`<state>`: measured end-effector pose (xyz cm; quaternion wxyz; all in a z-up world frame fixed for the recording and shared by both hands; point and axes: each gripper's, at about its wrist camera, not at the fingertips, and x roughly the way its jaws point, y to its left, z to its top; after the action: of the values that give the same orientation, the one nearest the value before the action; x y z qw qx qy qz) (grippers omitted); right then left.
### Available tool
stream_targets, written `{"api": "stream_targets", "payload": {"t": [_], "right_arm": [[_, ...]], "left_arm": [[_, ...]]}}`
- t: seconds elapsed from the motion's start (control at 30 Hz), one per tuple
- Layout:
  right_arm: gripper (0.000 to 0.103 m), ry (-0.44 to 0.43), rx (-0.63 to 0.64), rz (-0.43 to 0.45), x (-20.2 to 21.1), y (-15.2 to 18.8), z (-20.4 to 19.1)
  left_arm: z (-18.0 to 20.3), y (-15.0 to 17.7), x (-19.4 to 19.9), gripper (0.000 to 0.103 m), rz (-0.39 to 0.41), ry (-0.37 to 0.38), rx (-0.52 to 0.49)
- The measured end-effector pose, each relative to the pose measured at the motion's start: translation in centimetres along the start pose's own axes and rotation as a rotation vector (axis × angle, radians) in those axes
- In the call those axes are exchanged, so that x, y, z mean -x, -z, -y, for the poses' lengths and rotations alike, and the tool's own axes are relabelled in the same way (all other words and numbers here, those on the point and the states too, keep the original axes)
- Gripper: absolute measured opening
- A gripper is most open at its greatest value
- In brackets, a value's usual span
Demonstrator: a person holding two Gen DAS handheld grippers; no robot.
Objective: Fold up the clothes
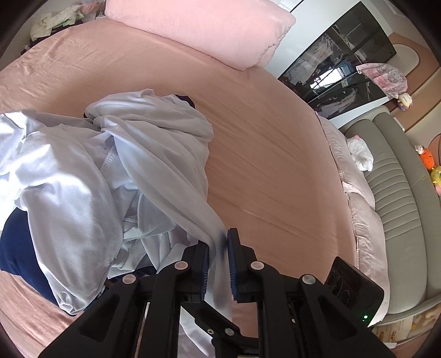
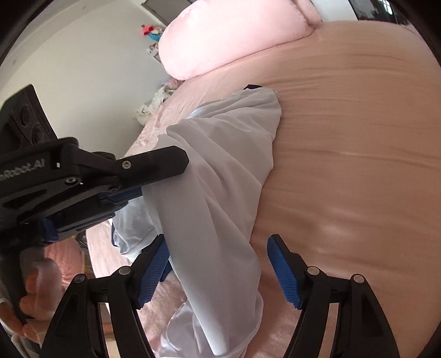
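Observation:
A pale white garment (image 1: 110, 165) with navy parts lies crumpled on the pink bed sheet (image 1: 275, 165), at the left of the left wrist view. A taut fold of it runs down into my left gripper (image 1: 219, 247), which is shut on the cloth. In the right wrist view the same garment (image 2: 220, 170) stretches from the left gripper (image 2: 154, 181) down between the blue pads (image 2: 284, 272) of my right gripper (image 2: 217, 239). The right jaws stand wide apart; the cloth hangs loose between them, brushing the left pad. A hand (image 2: 35, 297) holds the left gripper's handle.
A folded pink duvet (image 1: 206, 30) lies at the far side of the bed. A grey padded headboard (image 1: 391, 192) with a white cloth (image 1: 361, 154) borders the right. A dark glass wardrobe (image 1: 339, 71) stands behind, and loose clothes (image 1: 52, 22) are piled far left.

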<state>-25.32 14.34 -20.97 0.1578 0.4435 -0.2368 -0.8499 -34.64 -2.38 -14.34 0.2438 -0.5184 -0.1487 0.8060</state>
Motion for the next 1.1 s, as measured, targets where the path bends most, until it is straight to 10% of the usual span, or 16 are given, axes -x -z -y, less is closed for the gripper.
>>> {"api": "stream_targets", "payload": {"t": [0.2,0.43,0.57,0.63,1.1], "right_arm": [[0.064,0.047,0.022,-0.012,-1.6,-0.3,0.1],[0.011,0.014,0.04,-0.002,-1.8,0.4,0.3],[0.009,0.005,0.034,0.016,-1.0,1.1,0.5],[0.009,0.003,0.009,0.029,-0.6,1.2,0.8],[0.008,0.136,0.054,0.079,1.0,1.8,0.6]], "left_arm": [[-0.7,-0.2,-0.2,0.011,-0.018,0.002,0.013],[-0.4,0.1,-1.3,0.012,-0.09,-0.042,-0.017],[0.0,-0.1,-1.1,0.037,-0.138,-0.084,-0.027],[-0.1,-0.4,-0.6,0.078,-0.124,-0.08,-0.007],[-2.7,-3.5,-2.8,0.078,-0.163,-0.067,0.174]]}}
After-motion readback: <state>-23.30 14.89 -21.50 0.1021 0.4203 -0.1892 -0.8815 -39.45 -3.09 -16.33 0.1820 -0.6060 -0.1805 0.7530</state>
